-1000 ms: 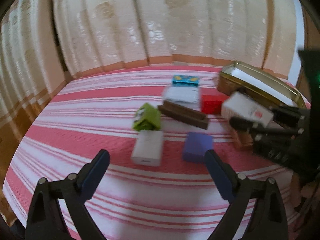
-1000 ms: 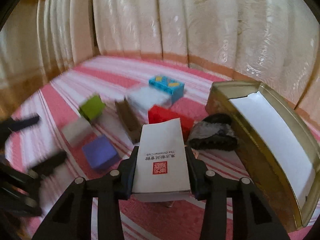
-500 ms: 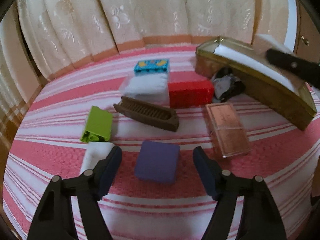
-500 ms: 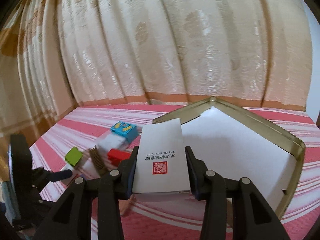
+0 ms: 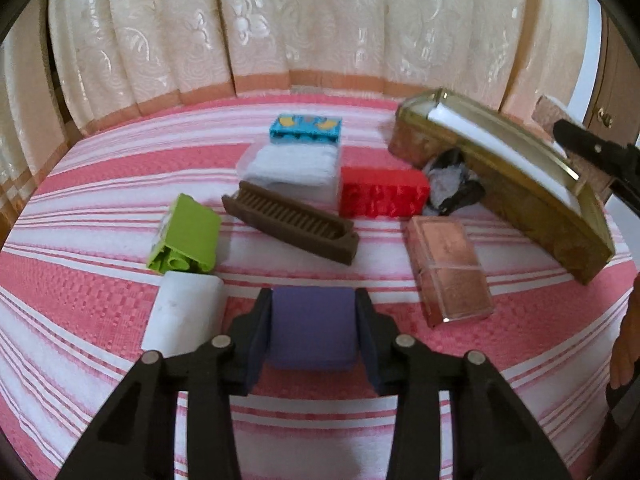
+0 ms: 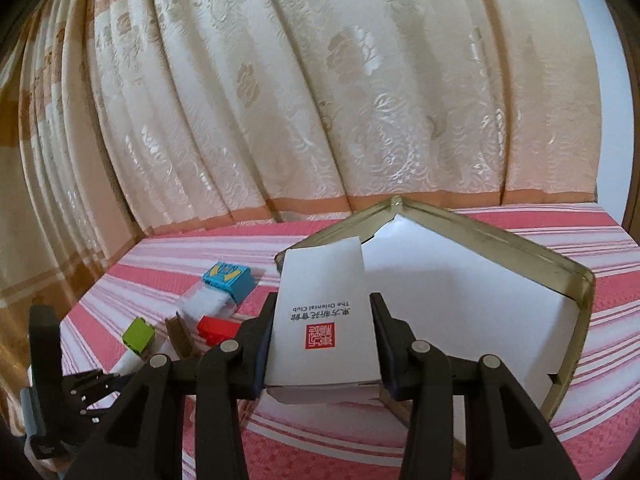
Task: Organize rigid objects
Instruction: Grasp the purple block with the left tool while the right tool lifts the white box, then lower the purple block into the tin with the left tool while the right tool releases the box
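My left gripper (image 5: 314,326) is shut on a purple block (image 5: 312,324) that rests on the red striped cloth (image 5: 100,304). My right gripper (image 6: 322,344) is shut on a white card box with a red seal (image 6: 324,320) and holds it over the near corner of an open gold tin (image 6: 568,276) lined with white paper. The tin also shows at the right of the left wrist view (image 5: 532,200). Part of the right gripper (image 5: 596,152) shows beyond it.
On the cloth lie a white block (image 5: 184,312), a green brick (image 5: 186,236), a brown comb-like tray (image 5: 292,228), a red brick (image 5: 382,196), a copper case (image 5: 448,268), a clear white-filled box (image 5: 292,168), a blue box (image 5: 306,128) and a dark crumpled thing (image 5: 452,188). Curtains stand behind.
My left gripper moved forward and closed on the purple block. My right gripper carried the white box a little further over the tin.
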